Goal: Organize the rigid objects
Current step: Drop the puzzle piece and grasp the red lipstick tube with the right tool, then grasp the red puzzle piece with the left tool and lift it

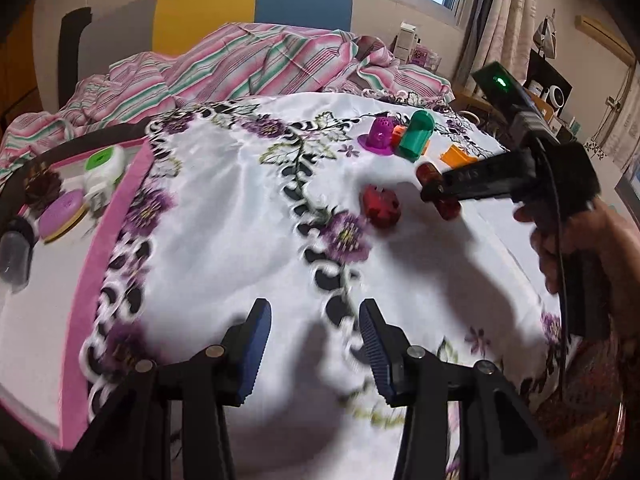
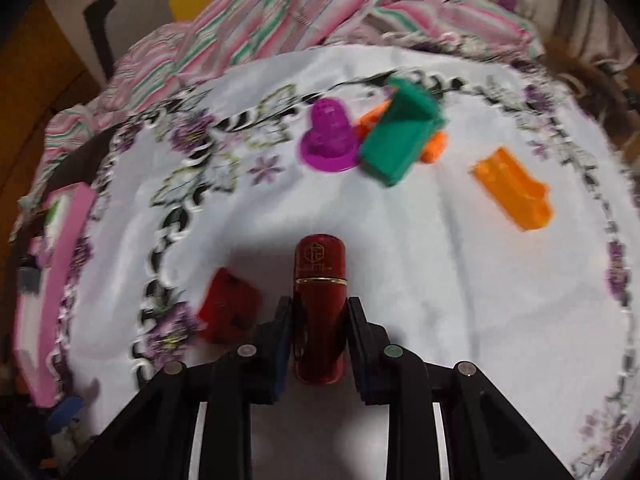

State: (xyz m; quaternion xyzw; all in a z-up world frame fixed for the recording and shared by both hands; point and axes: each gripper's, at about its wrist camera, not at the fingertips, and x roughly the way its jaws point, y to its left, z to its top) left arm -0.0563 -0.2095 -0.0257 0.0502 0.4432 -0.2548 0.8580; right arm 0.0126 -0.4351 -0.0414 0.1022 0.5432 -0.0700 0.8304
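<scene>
Right wrist view: the right gripper (image 2: 320, 330) is clamped on a dark red cylindrical tube (image 2: 319, 280) with a thin gold band and a gold emblem near its far end, the pads pressing its sides about midway along. The tube points away from the camera over the white floral cloth (image 2: 400, 240). Just left of it lies a red blocky plastic piece (image 2: 228, 306), apart from the fingers. Farther off sit a purple perforated dome with a brim (image 2: 329, 140), a green arch-topped block (image 2: 400, 136) touching it on the right, a small orange piece (image 2: 434, 148) behind the green one, and a larger orange block (image 2: 514, 192) alone at the right.

The step in hand looks like the pick: the tube is gripped, and whether it is clear of the cloth I cannot tell. The next move would be a carry to the left, toward the pink-rimmed tray (image 1: 104, 240), keeping the tube level enough not to slip through the pads, and passing over the red piece rather than knocking it.

In the left wrist view, the left gripper (image 1: 316, 346) has its jaws well apart with nothing between them, low over the near cloth. The tray lies at the left edge of the bed; in it are a white device with a green top (image 1: 105, 166), a purple oval case (image 1: 64, 212), something dark brown (image 1: 42, 184) too blurred to name, and a dark-capped translucent bottle (image 1: 16, 252) at its near side. The tray's near part looks bare, so there is room to set the tube down without crowding.
</scene>
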